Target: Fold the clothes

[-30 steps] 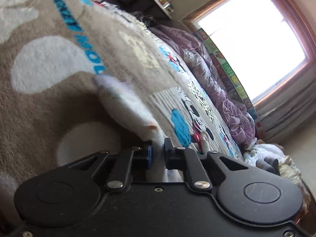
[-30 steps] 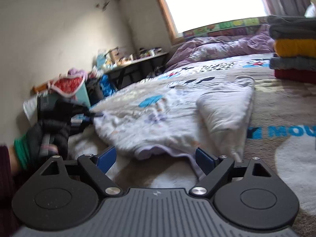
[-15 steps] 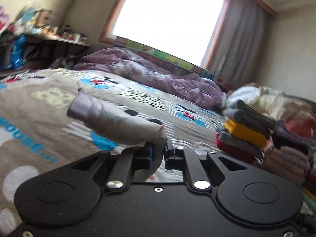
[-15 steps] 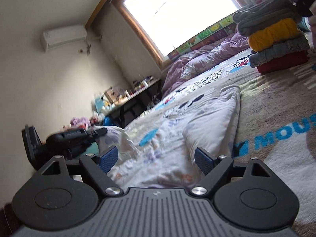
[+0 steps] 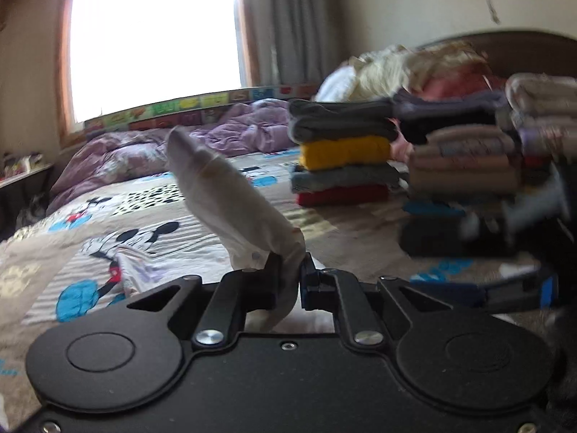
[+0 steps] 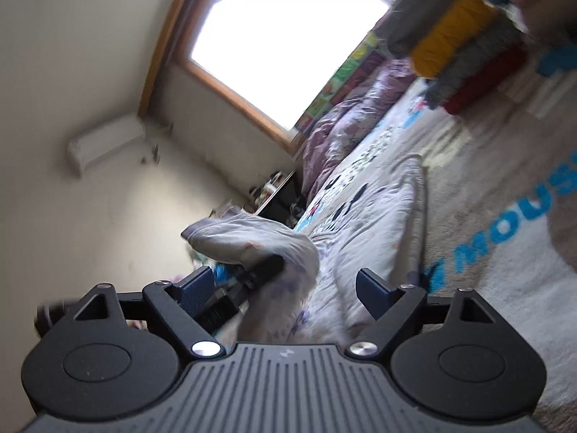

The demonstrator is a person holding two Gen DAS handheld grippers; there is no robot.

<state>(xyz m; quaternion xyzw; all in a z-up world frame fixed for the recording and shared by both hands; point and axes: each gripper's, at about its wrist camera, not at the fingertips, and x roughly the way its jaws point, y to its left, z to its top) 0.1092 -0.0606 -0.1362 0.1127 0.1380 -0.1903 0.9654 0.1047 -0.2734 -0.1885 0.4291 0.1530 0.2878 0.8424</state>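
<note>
Between the pinched jaws of the left gripper (image 5: 300,281): one corner of a pale printed garment (image 6: 375,238), lifted clear of the bed; remainder lies flat along the blanket (image 6: 505,166), partly folded lengthwise. Right gripper (image 6: 285,288): jaws wide apart, nothing clamped, garment lying beyond and between them, the left gripper crossing its view at lower left. Right of garment: stack of folded clothes (image 5: 342,155), grey, yellow, grey, red from top down; a second, blurred stack (image 5: 468,166) beside it, with loose laundry heaped behind. Beyond garment: purple quilt (image 5: 151,148) bunched under the window (image 5: 155,36); grey curtain (image 5: 292,21) at its right. Wall unit (image 6: 104,144) left of window; cluttered desk (image 6: 274,191) below. Writing: blue "MOUS" on blanket, rest cut off; cartoon mouse prints.
</note>
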